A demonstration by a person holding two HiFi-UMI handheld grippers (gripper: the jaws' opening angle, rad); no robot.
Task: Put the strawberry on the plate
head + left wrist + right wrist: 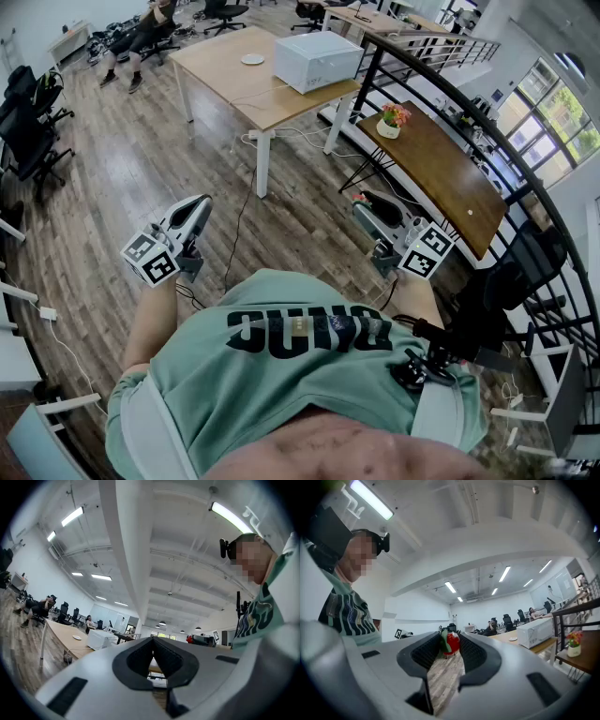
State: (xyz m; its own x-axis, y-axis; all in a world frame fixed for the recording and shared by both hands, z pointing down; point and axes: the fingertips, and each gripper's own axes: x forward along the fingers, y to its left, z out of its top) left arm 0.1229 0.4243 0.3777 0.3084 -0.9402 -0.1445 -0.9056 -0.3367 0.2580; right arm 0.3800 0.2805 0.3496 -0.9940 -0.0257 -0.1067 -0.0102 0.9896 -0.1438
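Observation:
My right gripper (362, 204) (451, 640) is held up at waist height over the wooden floor, and it is shut on a red strawberry (451, 643) with green leaves, pinched at the jaw tips. From the head view the strawberry (360, 199) shows as a small red spot at those tips. My left gripper (199, 202) (152, 641) is also raised, its jaws shut with nothing between them. A small white plate (252, 59) (513, 639) (77, 637) lies on the light wooden table (225, 70) well ahead of both grippers.
A white box (317, 60) stands on the same table, right of the plate. A dark curved table (441, 173) with a flower pot (389, 120) runs along a black railing (412, 56) at right. Office chairs (28, 122) stand at left; a cable (234, 225) trails over the floor.

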